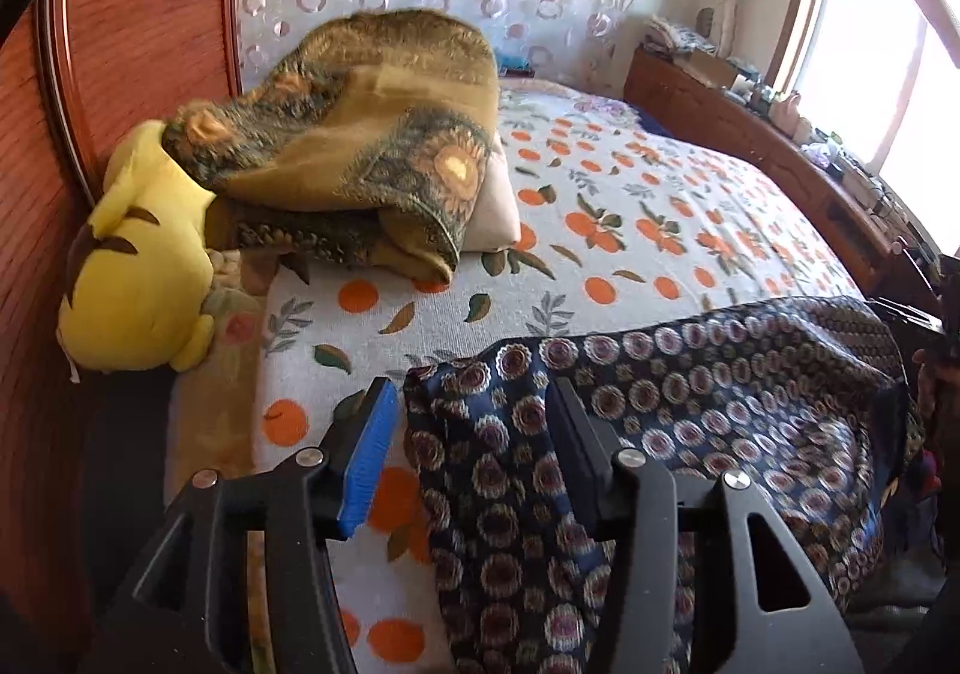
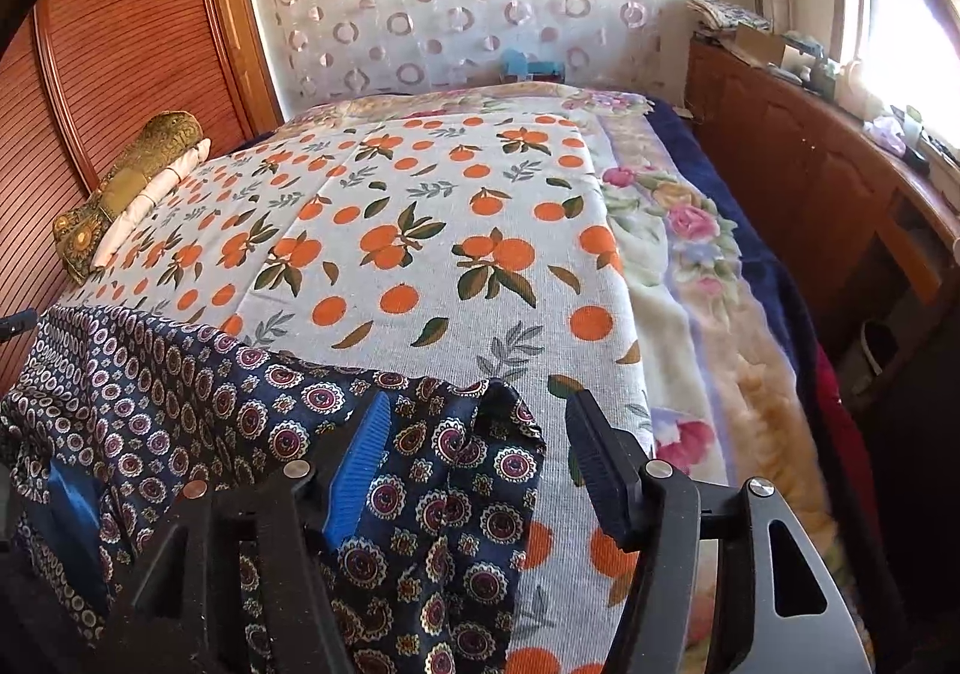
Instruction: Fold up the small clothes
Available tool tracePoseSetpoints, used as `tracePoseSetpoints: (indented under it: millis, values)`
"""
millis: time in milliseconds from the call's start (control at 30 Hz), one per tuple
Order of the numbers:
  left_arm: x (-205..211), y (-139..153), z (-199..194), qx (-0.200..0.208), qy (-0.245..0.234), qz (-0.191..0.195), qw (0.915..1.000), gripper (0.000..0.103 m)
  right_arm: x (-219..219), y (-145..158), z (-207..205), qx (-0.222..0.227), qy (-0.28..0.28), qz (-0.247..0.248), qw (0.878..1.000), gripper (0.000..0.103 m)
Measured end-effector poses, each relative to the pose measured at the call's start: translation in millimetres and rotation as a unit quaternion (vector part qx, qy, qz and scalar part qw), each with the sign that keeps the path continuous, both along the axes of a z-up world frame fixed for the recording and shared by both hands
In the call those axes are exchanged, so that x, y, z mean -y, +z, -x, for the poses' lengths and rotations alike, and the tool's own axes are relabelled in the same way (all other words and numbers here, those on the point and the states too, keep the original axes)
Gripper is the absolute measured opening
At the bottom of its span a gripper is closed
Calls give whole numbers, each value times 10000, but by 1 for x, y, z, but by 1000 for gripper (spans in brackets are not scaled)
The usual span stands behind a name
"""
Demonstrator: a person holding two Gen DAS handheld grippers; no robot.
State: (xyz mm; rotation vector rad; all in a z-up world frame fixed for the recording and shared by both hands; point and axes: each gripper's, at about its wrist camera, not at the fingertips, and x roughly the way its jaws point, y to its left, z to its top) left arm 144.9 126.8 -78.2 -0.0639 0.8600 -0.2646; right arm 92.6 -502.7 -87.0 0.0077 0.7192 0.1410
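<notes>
the navy medallion-print garment (image 1: 690,422) lies rumpled on the bed (image 1: 630,230), a corner between each tool's wide-open fingers; left tool (image 1: 474,422) and right tool (image 2: 474,434) grip nothing; folding looks barely begun.

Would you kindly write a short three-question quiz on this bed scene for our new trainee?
1. True or false: both the left gripper and the right gripper are open.
2. What print covers the sheet under the navy patterned garment? A) oranges B) stripes C) stars
3. Name the yellow thing beside the folded brown blanket.

Key: 1 true; 2 A; 3 a plush toy.
</notes>
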Motion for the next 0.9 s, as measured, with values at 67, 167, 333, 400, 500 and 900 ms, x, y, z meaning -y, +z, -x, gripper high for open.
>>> tracePoseSetpoints:
  millis: [67, 167, 333, 400, 500, 900]
  values:
    - [2, -7, -8, -91, 3, 14, 10000, 52, 0, -2, -5, -45, -30, 47, 10000, 63]
    - [6, -15, -15, -188, 41, -94, 9998, 52, 1, -5, -10, -120, -14, 51, 9999, 63]
    - [11, -18, -13, -90, 53, -260, 9996, 55, -2, -9, -12, -215, 60, 30, 9997, 63]
    - [14, -19, -12, -36, -22, -332, 9994, 64, -4, -11, -12, -256, 119, 15, 9996, 63]
    - [26, -22, -10, 105, -145, -687, 9975, 69, -7, -13, -9, -224, 131, 78, 9996, 63]
    - [15, -20, -18, -67, -43, -622, 9980, 74, -15, -16, -3, -204, 203, 428, 9987, 63]
